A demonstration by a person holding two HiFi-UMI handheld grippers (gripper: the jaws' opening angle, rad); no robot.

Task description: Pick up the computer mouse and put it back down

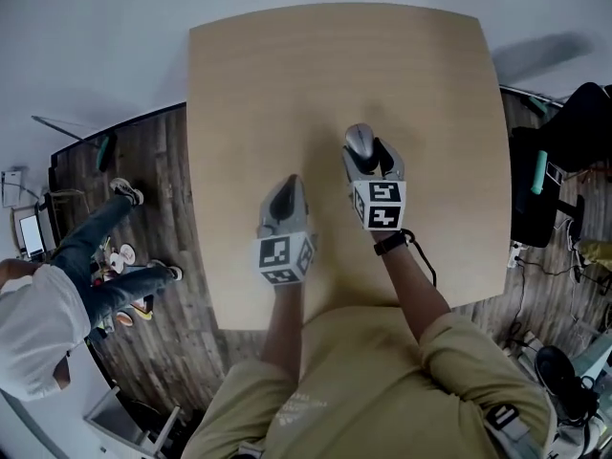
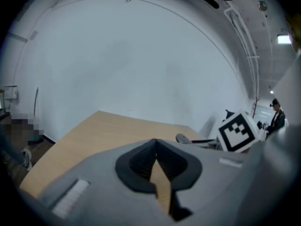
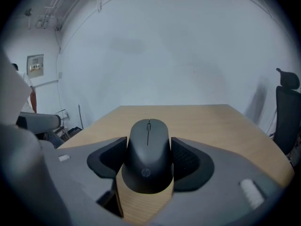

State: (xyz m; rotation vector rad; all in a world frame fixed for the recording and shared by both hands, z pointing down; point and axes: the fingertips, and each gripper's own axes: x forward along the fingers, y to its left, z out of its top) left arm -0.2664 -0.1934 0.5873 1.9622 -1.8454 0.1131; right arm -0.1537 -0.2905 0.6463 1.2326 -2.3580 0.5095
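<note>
A dark grey computer mouse [image 3: 147,164] sits between the black pads of my right gripper [image 3: 148,142], which press on its two sides. In the head view the mouse [image 1: 359,140] is at the tip of the right gripper [image 1: 365,153], over the middle of the light wooden table [image 1: 335,55]; whether it touches the tabletop I cannot tell. My left gripper [image 1: 287,191] hovers just left of it and nearer to me, its jaws shut with nothing between them [image 2: 156,142]. The right gripper's marker cube [image 2: 237,132] shows at the right of the left gripper view.
Apart from the mouse the tabletop is bare. A person in jeans [image 1: 105,256] stands on the wooden floor to the left of the table. A black office chair [image 1: 574,132] and cables are at the right. A white wall [image 3: 155,46] lies beyond the far edge.
</note>
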